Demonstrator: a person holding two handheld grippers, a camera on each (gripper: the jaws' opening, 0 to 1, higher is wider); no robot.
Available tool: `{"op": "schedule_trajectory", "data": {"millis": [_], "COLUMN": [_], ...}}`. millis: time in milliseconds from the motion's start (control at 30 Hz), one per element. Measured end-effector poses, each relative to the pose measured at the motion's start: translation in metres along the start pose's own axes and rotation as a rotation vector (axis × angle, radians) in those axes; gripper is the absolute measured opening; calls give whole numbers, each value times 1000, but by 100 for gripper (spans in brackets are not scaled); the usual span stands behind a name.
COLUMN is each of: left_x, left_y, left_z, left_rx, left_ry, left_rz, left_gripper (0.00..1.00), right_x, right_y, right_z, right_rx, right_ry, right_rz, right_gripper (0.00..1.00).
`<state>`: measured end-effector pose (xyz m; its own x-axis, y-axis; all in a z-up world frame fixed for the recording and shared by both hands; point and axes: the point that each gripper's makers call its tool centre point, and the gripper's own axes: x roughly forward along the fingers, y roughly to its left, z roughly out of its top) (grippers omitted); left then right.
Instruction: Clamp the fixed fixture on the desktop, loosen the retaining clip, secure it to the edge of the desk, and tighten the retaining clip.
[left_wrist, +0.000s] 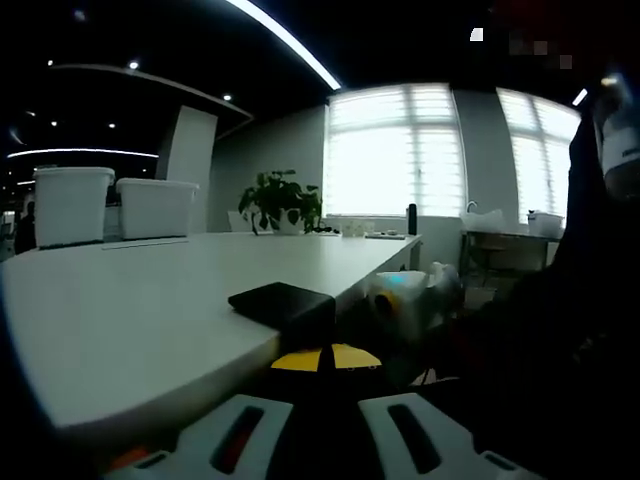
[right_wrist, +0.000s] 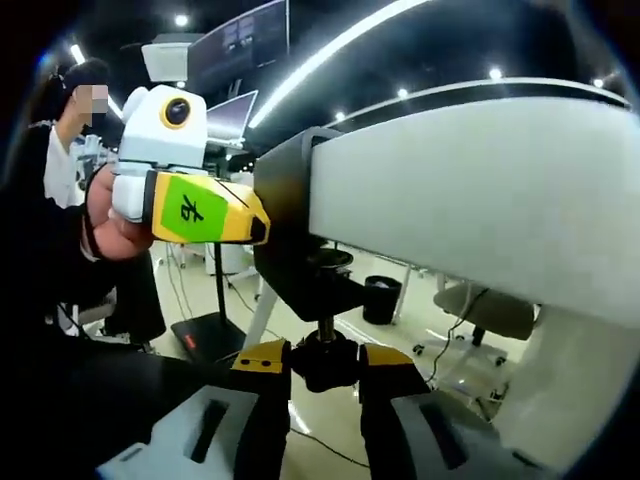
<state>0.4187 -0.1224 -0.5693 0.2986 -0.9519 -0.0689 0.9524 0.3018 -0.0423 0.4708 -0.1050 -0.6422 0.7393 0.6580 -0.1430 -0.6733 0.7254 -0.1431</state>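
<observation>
Counter (left_wrist: 150, 320) edge carries the black fixture (left_wrist: 283, 303): in the left gripper view its flat top plate lies on the white surface right at the near rim, with the rest of the broad top open all the way back to two white bins (left_wrist: 115, 205) and a potted plant (left_wrist: 280, 200) by the windows. The left tool (left_wrist: 322, 375) sits low at that rim, its yellow-tipped jaws just below the plate and close together; whether they pinch anything I cannot tell.

From underneath, in the right gripper view, the fixture (right_wrist: 290, 240) wraps the thick white counter (right_wrist: 470, 190) edge, its lower arm and round pad reaching beneath. The right tool (right_wrist: 325, 362) has its jaws closed onto the black screw knob (right_wrist: 325, 358) hanging below the fixture. The left tool (right_wrist: 262, 230) comes in from the left, held by a hand (right_wrist: 115, 225), its tip touching the fixture's outer face. Open floor lies beneath, with a stand base (right_wrist: 205, 338) and a dark bin (right_wrist: 382, 298) well apart.
</observation>
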Motion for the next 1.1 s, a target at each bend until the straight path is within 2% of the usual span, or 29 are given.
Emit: {"op": "schedule_trajectory", "data": {"millis": [67,100,133,200,267,333,367,400,467,600,667,733,800,900,967,1033,1100], "left_x": [0,0,-1,-2,-4,-6,-7,-7,-8,-12,-12,-11,-10,-9,-9,-9,-8], "left_y": [0,0,0,0,1,3,4,4,5,10,10,8,6,7,7,7,6], "left_z": [1,2,1,1,2,0,-1,-2,-5,-12,-11,-7,-2,-2,-2,-1,1], "left_rx": [-15,-22,-20,-24,-28,-35,-43,-43,-49,-78,-76,-73,-48,-38,-35,-32,-31], "left_ry": [-6,-15,-15,-17,-23,-29,-31,-28,-26,-28,-26,-29,-34,-33,-35,-36,-44], "left_rz": [8,12,13,13,17,22,25,28,33,44,44,40,41,41,40,41,41], "left_gripper": [3,3,3,3,3,3,3,3,3,3,3,3,3,3,3,3,3], "right_x": [-2,-4,-10,-12,-14,-14,-15,-14,-13,-11,-12,-10,-8,-7,-7,-8,-9], "right_y": [-9,-10,-9,-5,1,5,9,11,10,3,-3,-5,-11,-10,-11,-12,-13], "right_z": [-3,-1,2,3,4,-3,-7,-7,-7,-8,-8,-8,-4,-2,-4,-9,-10], "right_rx": [45,74,117,121,120,171,215,257,241,275,214,243,236,247,252,293,288], "right_ry": [16,8,-10,-11,-1,39,65,56,69,73,84,78,66,69,74,75,73], "right_rz": [-104,-147,-224,-293,-371,-424,-459,-500,-547,-604,-638,-642,-662,-663,-668,-672,-673], "right_gripper": [31,33,33,35,48,60,61,61,61,57,50,46,42,41,39,37,32]}}
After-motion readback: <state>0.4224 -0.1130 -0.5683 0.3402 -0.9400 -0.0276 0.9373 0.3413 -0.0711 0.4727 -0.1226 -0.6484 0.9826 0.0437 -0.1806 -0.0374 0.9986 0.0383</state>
